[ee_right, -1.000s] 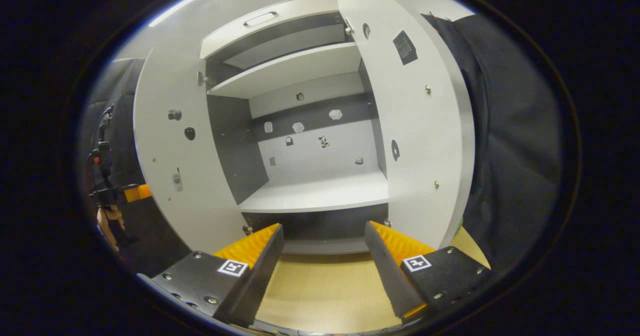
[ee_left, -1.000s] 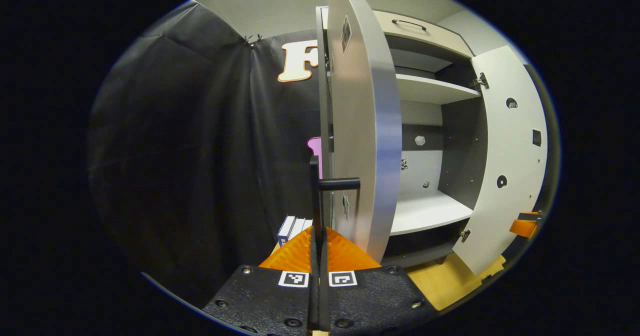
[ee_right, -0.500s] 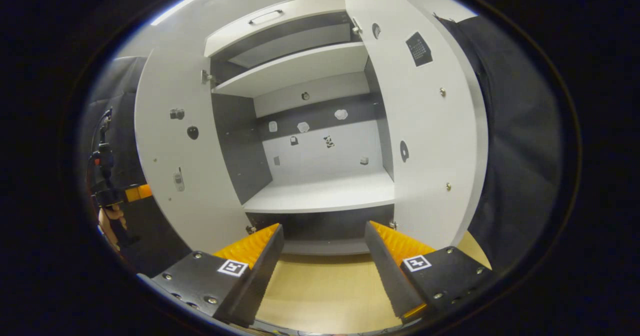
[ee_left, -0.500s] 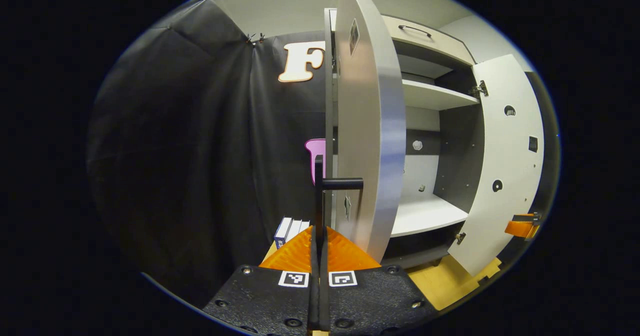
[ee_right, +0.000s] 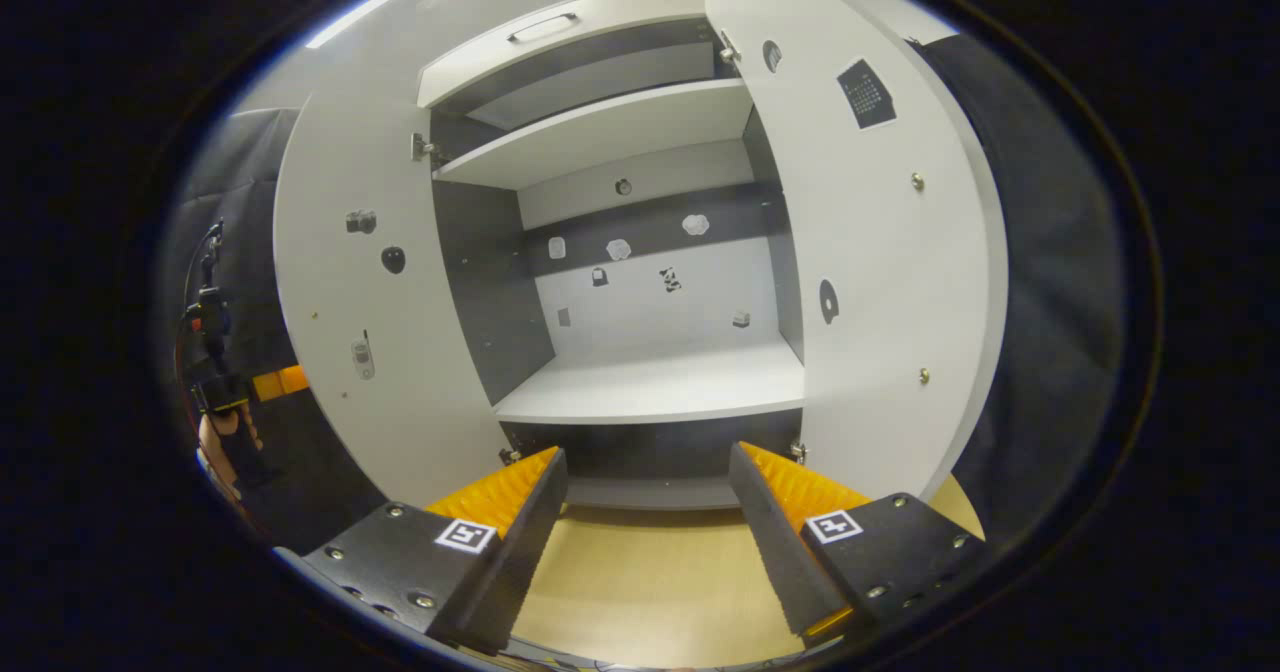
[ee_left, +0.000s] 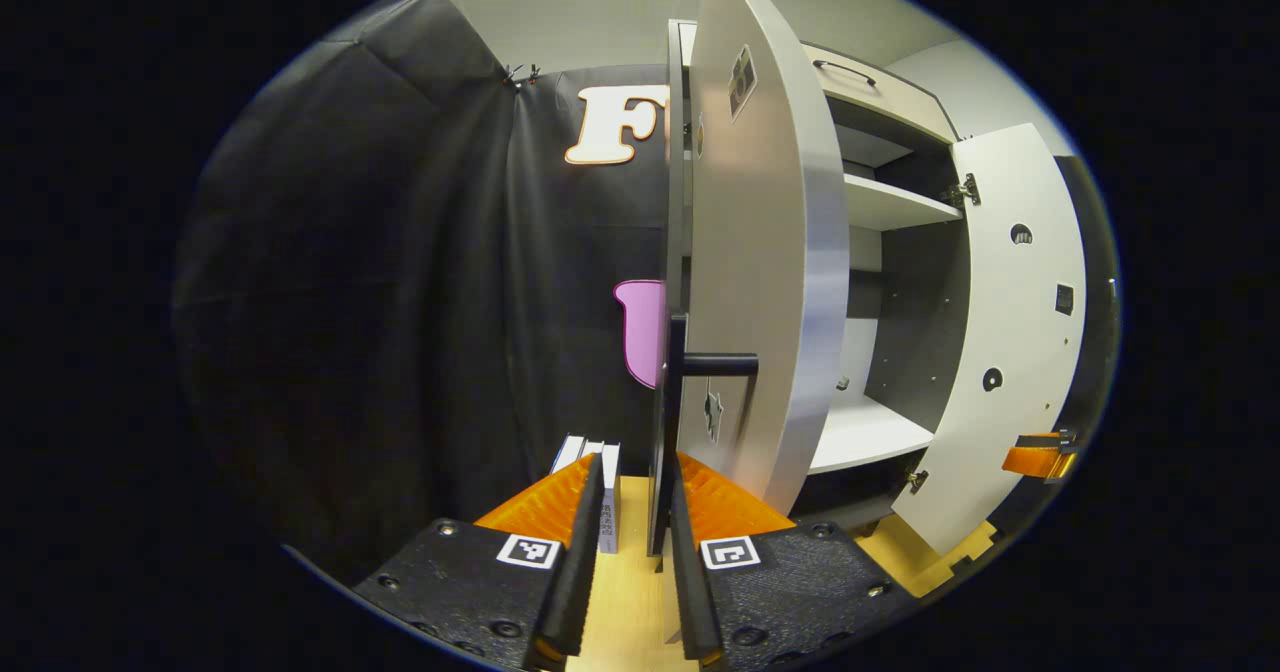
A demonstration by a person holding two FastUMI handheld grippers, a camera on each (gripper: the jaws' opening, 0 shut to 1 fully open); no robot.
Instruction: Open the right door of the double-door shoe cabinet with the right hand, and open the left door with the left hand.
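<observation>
— Both doors [ee_right: 380, 282] of the shoe cabinet [ee_right: 650, 242] stand swung out, as I see from my right tongs [ee_right: 648, 512]. Which one are you asking about?

— Your left hand's door. Where is it?

— My left tongs [ee_left: 628, 542] look along its edge. The left door [ee_left: 770, 272] is turned nearly edge-on to them, and its dark bar handle [ee_left: 680, 392] runs upright just ahead of them, lower end between the two fingers.

— Are you pinching that handle?

— No. My left fingers [ee_left: 580, 562] are spread a little, with pale wooden floor [ee_left: 625, 602] showing in the gap. The handle's lower end sits close by the right-hand finger; I cannot tell if it touches.

— And the right tongs?

— Spread wide and gripping nothing. They point into the cabinet, with the right door [ee_right: 880, 272] beside them and the lower shelf [ee_right: 660, 387] ahead.

— Can you see your other hand from there?

— Yes, past the left door's far side, at the picture's left edge: a hand [ee_right: 225, 437] on the left tongs, partly hidden by the door.

— Anything near the left tongs?

— A few boxes [ee_left: 590, 462] stand on the floor against the black cloth [ee_left: 380, 282], just beyond my left finger.
</observation>
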